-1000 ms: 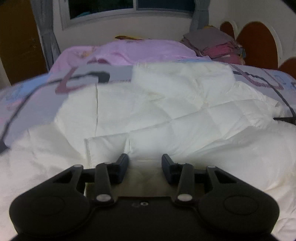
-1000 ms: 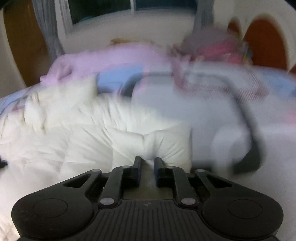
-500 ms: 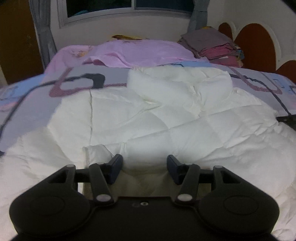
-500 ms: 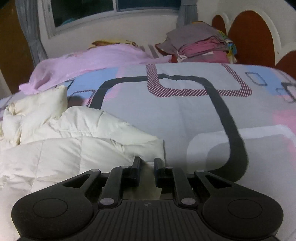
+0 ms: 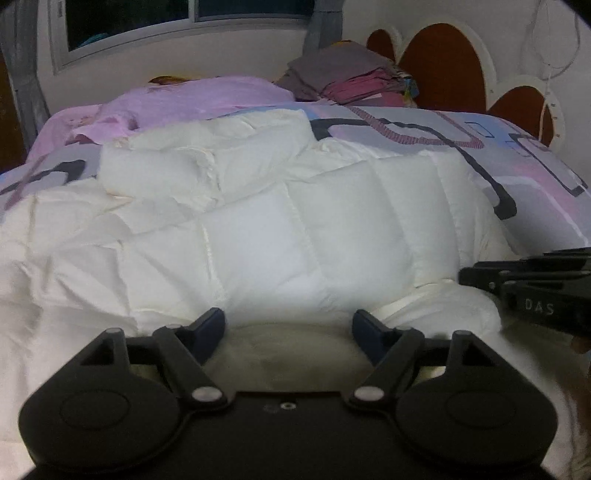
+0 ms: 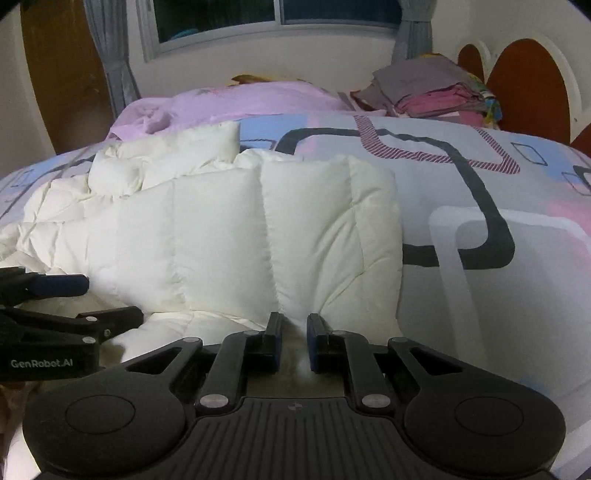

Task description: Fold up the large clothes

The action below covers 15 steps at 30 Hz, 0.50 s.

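While the right gripper (image 6: pixel 294 341) pinches the puffy cream quilted down jacket (image 6: pixel 236 236) at its near hem, the left gripper (image 5: pixel 288 334), jaws just spread and empty, sits beside it, the jacket stretching away ahead.

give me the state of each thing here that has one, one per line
white puffer jacket: folded over on itself, lying on the bed
left gripper: open, jaws have just been opening, jacket fabric lying between them but not pinched
right gripper: shut on the jacket's near edge
stack of clothes: folded, piled at the far end of the bed
pink sheet: rumpled, unfolded
window: dark outside
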Motion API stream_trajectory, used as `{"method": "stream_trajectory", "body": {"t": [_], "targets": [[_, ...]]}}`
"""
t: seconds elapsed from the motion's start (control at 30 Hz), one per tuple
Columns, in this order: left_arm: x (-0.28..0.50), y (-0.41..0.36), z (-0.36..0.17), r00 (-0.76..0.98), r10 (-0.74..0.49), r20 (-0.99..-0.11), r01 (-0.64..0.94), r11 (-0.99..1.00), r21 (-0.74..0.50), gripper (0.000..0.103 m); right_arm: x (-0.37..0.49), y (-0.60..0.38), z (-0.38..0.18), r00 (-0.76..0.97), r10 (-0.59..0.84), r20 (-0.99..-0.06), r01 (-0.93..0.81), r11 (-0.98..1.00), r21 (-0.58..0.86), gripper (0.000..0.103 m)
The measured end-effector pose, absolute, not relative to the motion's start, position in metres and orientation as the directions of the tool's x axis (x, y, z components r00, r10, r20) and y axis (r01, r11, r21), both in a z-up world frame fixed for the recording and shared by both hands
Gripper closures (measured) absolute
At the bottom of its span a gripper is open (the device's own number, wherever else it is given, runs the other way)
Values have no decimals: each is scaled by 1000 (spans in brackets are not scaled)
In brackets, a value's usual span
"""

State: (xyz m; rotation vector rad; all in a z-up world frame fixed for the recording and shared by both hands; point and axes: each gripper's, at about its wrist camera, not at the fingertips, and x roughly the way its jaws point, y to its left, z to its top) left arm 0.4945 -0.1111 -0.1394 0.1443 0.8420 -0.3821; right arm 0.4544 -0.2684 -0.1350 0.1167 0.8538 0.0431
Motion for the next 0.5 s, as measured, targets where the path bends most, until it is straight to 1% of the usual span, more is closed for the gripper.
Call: {"method": "stream_trajectory", "body": {"t": [0.03, 0.1, 0.17, 0.2, 0.23, 0.27, 0.3, 0.33, 0.37, 0.4, 0.43, 0.47, 0.5], "targets": [[489, -103, -131, 622, -280, -731, 376, 926, -35, 31, 448, -271, -126, 676, 86, -732, 9, 992, 125, 90], [475, -82, -115, 679, -270, -682, 345, 938, -27, 24, 434, -279, -115, 700, 70, -711, 19, 993, 117, 90], [458, -59, -110, 728, -213, -652, 285, 959, 5, 21, 427, -282, -120, 675, 58, -736, 28, 994, 103, 90], [456, -47, -113, 735, -169, -657, 244, 969, 24, 20, 428, -283, -130, 644, 48, -763, 29, 996, 88, 90], [458, -35, -122, 714, -136, -687, 212, 977, 27, 20, 430, -285, -138, 630, 45, -776, 27, 996, 80, 90], [465, -25, -135, 669, -123, -733, 194, 981, 12, 20, 430, -284, -140, 630, 50, -775, 25, 996, 84, 90], [467, -17, -142, 647, -145, -749, 190, 981, -27, 19, 432, -282, -139, 627, 48, -777, 28, 996, 85, 90], [467, -10, -142, 648, -160, -745, 177, 983, -57, 24, 433, -280, -132, 630, 46, -775, 30, 996, 83, 90], [464, -5, -136, 659, -148, -737, 158, 986, -56, 27, 431, -280, -127, 644, 48, -763, 31, 996, 89, 90], [459, -1, -130, 679, -136, -722, 145, 988, -49, 25, 427, -281, -120, 664, 51, -746, 34, 995, 98, 90], [453, 6, -125, 700, -135, -702, 136, 989, -54, 19, 422, -282, -114, 678, 52, -733, 42, 993, 109, 89], [448, 15, -120, 715, -129, -687, 117, 991, -64, 16, 418, -285, -110, 685, 59, -726, 52, 990, 129, 67], [441, 26, -117, 724, -115, -680, 89, 993, -74, 11, 414, -287, -107, 695, 62, -716, 67, 986, 150, 16]]}}
